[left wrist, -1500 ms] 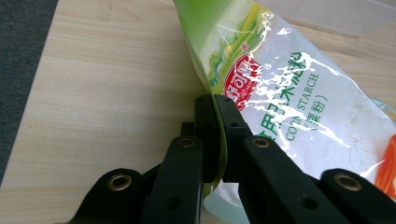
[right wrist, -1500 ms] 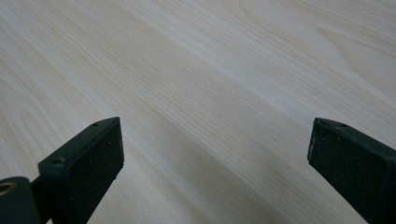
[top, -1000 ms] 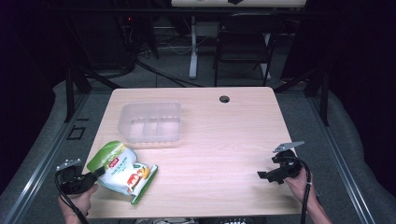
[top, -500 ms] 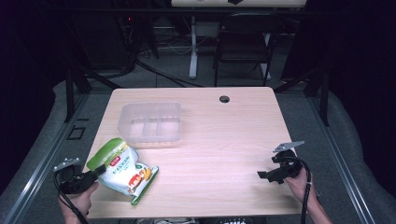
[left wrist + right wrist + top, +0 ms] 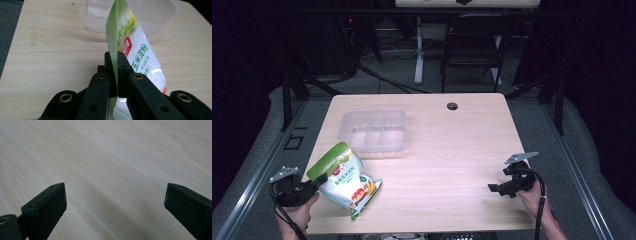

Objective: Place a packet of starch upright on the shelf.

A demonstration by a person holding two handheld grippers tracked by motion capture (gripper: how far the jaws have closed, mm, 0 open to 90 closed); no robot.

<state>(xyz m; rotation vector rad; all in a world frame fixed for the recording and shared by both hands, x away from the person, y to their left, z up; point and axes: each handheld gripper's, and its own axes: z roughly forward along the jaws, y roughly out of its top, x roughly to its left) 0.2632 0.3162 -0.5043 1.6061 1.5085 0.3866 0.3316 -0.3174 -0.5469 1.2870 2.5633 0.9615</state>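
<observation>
A green and white starch bag is at the table's front left, tilted up off the wood at its green top. My left gripper is shut on that green top edge; in the left gripper view the jaws pinch the bag at its flat seam, with my left gripper closed tight. A clear plastic container with compartments stands just beyond the bag. My right gripper hovers low at the front right, open, with bare wood between its jaws.
The wooden table has a small round cable hole near its far edge. A chair and desk legs stand on the dark floor behind the table. The person's hands come in at the bottom corners.
The left gripper has lifted the bag's green top slightly higher and drawn it a little toward the container. The right gripper has stayed in place.
</observation>
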